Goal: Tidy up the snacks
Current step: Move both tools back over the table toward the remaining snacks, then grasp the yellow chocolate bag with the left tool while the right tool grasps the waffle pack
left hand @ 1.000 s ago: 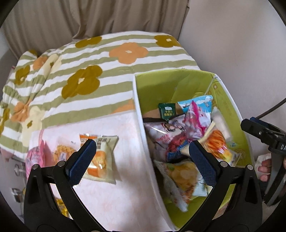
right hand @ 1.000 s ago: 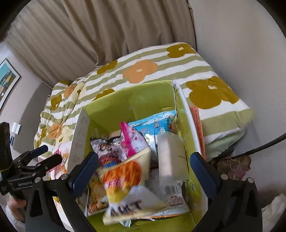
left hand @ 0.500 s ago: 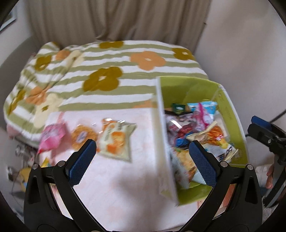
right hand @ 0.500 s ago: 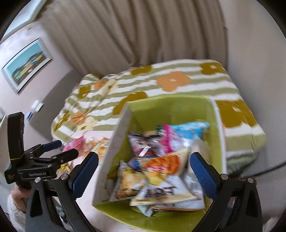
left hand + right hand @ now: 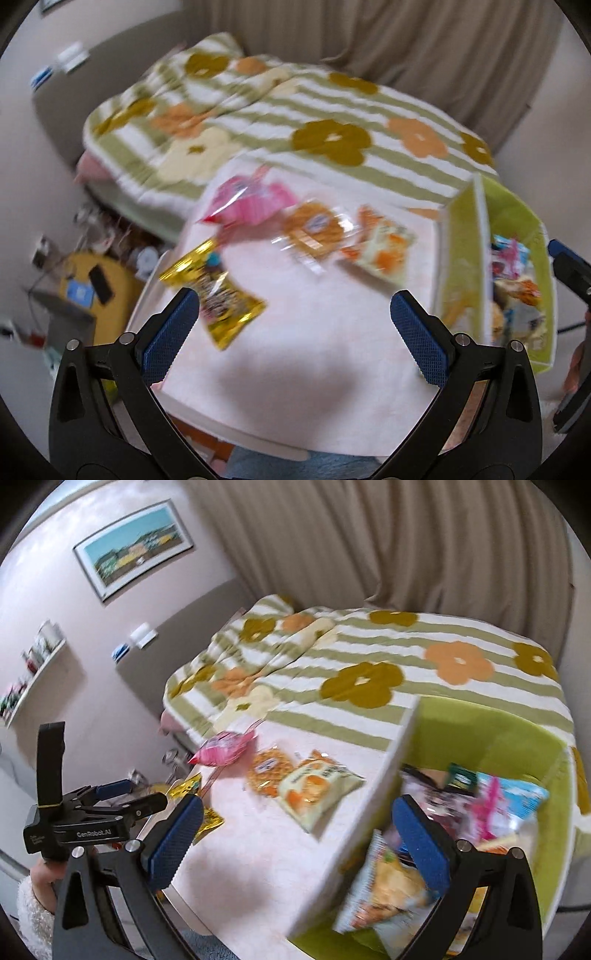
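A green box [image 5: 517,221] [image 5: 491,734] holds several snack packs at the right end of a pale pink table [image 5: 295,350] [image 5: 258,849]. Loose on the table lie a yellow pack [image 5: 218,295], a pink pack [image 5: 247,203] [image 5: 221,753], a round cookie pack [image 5: 314,229] [image 5: 269,766] and an orange-and-white pack [image 5: 380,247] [image 5: 314,786]. My left gripper [image 5: 293,332] is open and empty above the table's near edge; it also shows in the right wrist view [image 5: 122,797]. My right gripper [image 5: 299,845] is open and empty over the box's left wall.
A bed with a green-striped flowered blanket [image 5: 295,122] [image 5: 369,664] lies behind the table. A yellow stool [image 5: 92,284] with clutter stands on the floor at left. Curtains [image 5: 369,535] and a framed picture [image 5: 133,546] are on the far walls.
Both grippers have swung left and back from the box. The view now takes in the loose packs on the table, including the yellow one. Both stay open.
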Demonstrator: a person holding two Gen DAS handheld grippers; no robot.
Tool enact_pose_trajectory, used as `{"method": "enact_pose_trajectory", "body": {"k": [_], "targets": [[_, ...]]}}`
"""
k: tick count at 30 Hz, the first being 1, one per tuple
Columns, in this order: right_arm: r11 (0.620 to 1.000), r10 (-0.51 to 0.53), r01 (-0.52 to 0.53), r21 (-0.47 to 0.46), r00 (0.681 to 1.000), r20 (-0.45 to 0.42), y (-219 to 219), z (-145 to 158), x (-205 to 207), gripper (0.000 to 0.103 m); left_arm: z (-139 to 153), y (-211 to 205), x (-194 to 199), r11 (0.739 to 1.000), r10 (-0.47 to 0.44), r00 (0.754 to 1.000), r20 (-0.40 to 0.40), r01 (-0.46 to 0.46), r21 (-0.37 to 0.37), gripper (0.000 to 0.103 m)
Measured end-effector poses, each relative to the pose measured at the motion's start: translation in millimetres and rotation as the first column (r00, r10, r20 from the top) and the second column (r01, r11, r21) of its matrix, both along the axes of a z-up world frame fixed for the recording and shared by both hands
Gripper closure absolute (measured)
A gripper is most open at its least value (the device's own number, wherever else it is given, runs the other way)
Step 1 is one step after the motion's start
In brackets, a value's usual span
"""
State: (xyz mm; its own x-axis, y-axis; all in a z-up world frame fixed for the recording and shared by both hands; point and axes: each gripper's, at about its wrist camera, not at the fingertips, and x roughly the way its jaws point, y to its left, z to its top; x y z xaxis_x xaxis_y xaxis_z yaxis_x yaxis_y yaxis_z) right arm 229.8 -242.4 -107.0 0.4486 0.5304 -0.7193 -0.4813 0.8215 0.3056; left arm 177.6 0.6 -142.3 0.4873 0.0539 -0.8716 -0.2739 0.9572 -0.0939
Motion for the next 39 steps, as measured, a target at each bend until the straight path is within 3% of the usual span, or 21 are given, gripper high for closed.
{"method": "enact_pose_trajectory", "body": {"k": [9,17,22,28,33,37,39], "targets": [[0.994,0.071,-0.078,-0.073,0.994,-0.088,86.6,-37.1,30.4,0.001,-63.0,75.2,7.5,0.991,0.092,0.986,-0.139,-0.104,-0.082,0.000],[0.989,0.033,-0.060,-0.138,0.982,-0.188,154.1,-88.8,62.3,0.001,-119.2,103.6,37.5,0.980,0.058,0.967,-0.249,-0.103,-0.171,0.000],[0.962,0.034,-0.082,-0.259,0.982,-0.185,188.6,-119.7,78.9,0.001,-146.9,115.4,56.5,0.974,0.031,0.954,-0.299,-0.095,-0.204,0.000],[0.879,0.183,-0.242,-0.410,0.967,-0.178,218.2,-158.4,94.0,0.001,-165.5,115.4,69.3,0.976,-0.003,0.948,-0.319,-0.066,-0.206,0.000],[0.789,0.310,-0.385,-0.480,0.922,-0.230,226.2,-182.1,106.2,0.001,-174.7,110.9,74.4,0.983,-0.013,0.942,-0.334,-0.049,-0.174,0.001],[0.734,0.373,-0.458,-0.501,0.889,-0.267,229.2,-197.3,114.8,0.001,-182.7,113.1,77.2,0.984,0.013,0.933,-0.359,-0.077,-0.164,0.022],[0.731,0.381,-0.475,-0.491,0.880,-0.284,228.2,-201.0,118.3,0.001,-182.4,111.2,77.9,0.988,0.013,0.935,-0.355,-0.066,-0.139,0.024]]}}
